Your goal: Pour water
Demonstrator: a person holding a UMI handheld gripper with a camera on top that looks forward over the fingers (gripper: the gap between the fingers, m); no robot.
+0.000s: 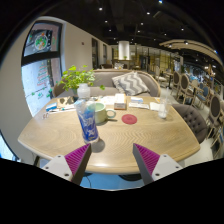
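Purple-padded fingers (78, 158) gape wide, empty, short of the bottle (88, 122)

Upright blue-labelled bottle (88, 122) on wooden table (120, 145)

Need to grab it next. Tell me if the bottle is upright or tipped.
Upright. The bottle stands on the table, cap at top, just ahead of the open gripper.

Table (125, 140): pale wood tone, light grain. Bottle (88, 122): clear w/ blue label. Coaster (129, 119): red. Gripper (109, 160) pads (76, 157): magenta w/ fine ridged texture; fingers apart, nothing between. Plant (77, 76): green leaves, pot approx. white. Cushion (130, 83): grey/white stripes. Sofa (150, 82): grey. Wall screen (41, 41): green-blue, poss. a map.
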